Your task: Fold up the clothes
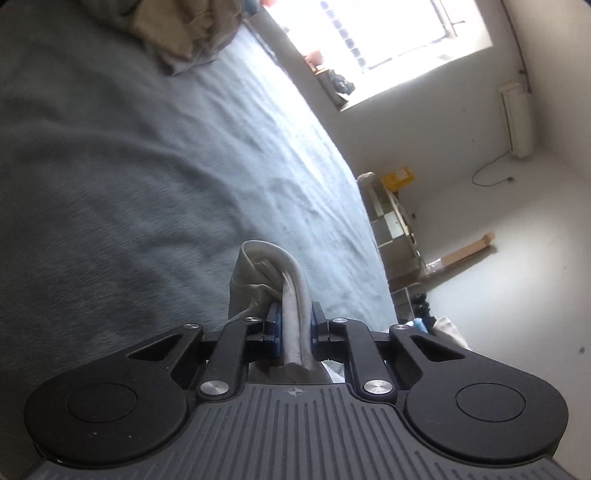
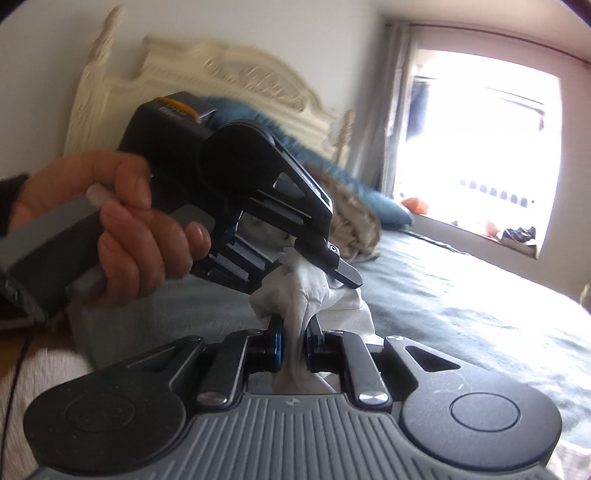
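Observation:
My left gripper (image 1: 294,325) is shut on a bunched fold of a light grey-white garment (image 1: 291,284), held above the grey-blue bed cover (image 1: 129,166). My right gripper (image 2: 293,341) is shut on the same pale garment (image 2: 295,299), which bunches up between its jaws. In the right wrist view the left gripper (image 2: 314,266) is close in front, held by a hand (image 2: 122,221), and it pinches the cloth just above my right jaws. The rest of the garment hangs below, mostly hidden by the gripper bodies.
A pile of beige and grey clothes (image 1: 184,33) lies at the far end of the bed, also in the right wrist view (image 2: 354,218). A cream headboard (image 2: 229,77) and blue pillow (image 2: 388,206) stand behind. A bright window (image 2: 476,155), boxes and shelves (image 1: 395,221) lie beyond the bed edge.

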`<state>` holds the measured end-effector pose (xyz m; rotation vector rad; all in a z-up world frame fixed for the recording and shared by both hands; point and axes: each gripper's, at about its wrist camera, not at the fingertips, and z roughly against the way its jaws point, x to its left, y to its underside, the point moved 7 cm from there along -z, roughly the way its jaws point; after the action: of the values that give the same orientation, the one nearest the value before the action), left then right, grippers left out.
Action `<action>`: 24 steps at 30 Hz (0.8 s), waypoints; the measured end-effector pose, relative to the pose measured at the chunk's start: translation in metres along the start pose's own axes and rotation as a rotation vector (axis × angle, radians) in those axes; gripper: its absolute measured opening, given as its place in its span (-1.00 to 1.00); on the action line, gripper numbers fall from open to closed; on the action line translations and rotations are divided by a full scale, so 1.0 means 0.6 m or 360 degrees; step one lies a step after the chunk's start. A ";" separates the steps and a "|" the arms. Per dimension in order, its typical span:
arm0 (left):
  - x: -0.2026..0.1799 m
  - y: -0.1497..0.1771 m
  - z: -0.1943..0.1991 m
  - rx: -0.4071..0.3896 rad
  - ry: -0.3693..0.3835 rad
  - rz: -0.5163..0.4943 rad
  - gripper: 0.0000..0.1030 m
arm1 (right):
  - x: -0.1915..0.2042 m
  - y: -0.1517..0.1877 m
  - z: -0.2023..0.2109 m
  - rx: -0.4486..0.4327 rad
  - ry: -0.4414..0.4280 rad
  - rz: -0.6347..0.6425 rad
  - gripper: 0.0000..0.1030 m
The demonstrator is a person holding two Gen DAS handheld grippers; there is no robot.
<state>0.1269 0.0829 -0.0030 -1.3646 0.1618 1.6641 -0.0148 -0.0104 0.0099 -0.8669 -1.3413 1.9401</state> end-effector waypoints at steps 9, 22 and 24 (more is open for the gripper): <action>-0.053 0.013 -0.019 -0.0031 0.0020 -0.0123 -0.94 | -0.038 0.001 0.034 -0.0113 0.0011 -0.0122 -0.32; 0.054 0.020 0.026 -0.0246 0.0125 0.0168 -0.95 | -0.194 0.044 0.091 0.0063 0.0332 -0.0470 -0.41; 0.069 0.021 0.032 -0.0275 0.0149 0.0210 -0.95 | -0.207 0.087 0.075 0.0210 0.0396 -0.0432 -0.44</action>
<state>0.1075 0.1111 -0.0352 -1.5924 0.1681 1.7569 0.0171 -0.1480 -0.0067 -0.7876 -1.1090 1.6327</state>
